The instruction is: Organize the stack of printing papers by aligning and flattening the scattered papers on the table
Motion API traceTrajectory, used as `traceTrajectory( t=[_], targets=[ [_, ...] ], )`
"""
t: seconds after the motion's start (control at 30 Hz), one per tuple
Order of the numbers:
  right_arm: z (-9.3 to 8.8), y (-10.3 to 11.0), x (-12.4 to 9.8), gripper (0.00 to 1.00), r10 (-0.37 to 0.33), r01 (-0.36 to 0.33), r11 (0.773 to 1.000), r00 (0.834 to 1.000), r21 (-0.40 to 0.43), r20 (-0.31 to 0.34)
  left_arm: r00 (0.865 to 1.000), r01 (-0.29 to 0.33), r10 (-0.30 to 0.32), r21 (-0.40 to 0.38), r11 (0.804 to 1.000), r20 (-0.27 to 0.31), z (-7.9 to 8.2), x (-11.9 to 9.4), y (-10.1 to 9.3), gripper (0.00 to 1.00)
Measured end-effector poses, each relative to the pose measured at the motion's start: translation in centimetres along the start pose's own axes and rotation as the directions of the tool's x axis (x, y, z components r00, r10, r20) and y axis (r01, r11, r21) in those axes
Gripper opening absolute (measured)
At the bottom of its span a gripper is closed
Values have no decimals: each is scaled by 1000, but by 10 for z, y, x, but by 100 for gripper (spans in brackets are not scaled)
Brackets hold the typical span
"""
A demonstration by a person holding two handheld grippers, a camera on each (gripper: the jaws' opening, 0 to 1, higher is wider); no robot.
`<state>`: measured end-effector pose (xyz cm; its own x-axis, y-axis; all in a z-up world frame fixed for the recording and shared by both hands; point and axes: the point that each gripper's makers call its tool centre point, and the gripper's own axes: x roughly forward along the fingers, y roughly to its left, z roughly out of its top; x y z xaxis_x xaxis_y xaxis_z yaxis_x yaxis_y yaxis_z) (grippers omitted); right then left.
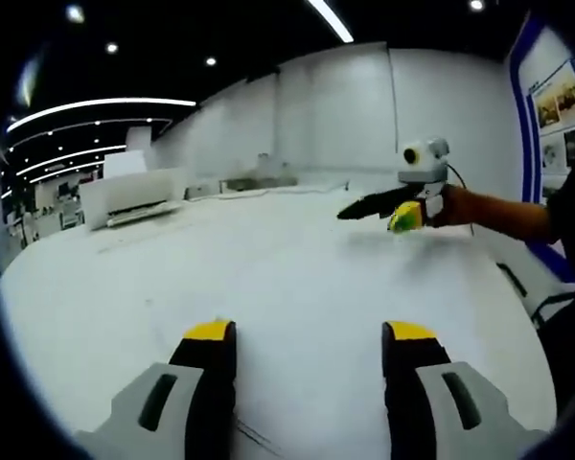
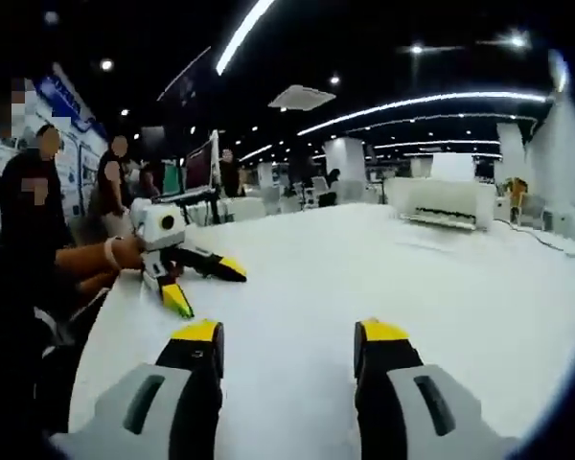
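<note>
A: White printing papers [image 1: 297, 287] cover the broad white table [image 1: 96, 278], lying flat under both grippers.

B: And the jaws?

A: The left gripper [image 1: 310, 335], yellow-tipped, is spread apart, holding nothing. The right gripper [image 2: 286, 335] likewise, released.

B: Anything else?

A: A white printer [image 1: 134, 196] at ten o'clock in the left gripper view.

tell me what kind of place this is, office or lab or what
Probably a large open office or showroom hall: a long white table, a white printer at its far end, desks with a monitor and people standing behind, strip ceiling lights, and wall posters.
</note>
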<state>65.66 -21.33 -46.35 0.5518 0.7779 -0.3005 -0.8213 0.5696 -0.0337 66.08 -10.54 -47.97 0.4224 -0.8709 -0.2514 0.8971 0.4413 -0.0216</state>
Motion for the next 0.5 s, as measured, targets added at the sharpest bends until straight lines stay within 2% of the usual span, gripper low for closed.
traceTrajectory(
  t=[0.07, 0.2, 0.33, 0.5],
  targets=[
    [-4, 12, 16, 42, 36, -36, 999, 999, -1, -11, 1000, -1, 1, 0, 1000, 1, 0, 0, 1, 64],
    [-20, 19, 26, 40, 74, -74, 997, 996, 18, -49, 1000, -1, 1, 0, 1000, 1, 0, 1, 0, 64],
    [-20, 16, 18, 40, 72, -70, 997, 996, 31, -49, 1000, -10, 10, -2, 1000, 4, 1, 2, -1, 63],
    [-27, 12, -4, 42, 59, -58, 998, 998, 25, -39, 1000, -13, 13, -2, 1000, 8, 1, 2, -1, 62]
  ],
)
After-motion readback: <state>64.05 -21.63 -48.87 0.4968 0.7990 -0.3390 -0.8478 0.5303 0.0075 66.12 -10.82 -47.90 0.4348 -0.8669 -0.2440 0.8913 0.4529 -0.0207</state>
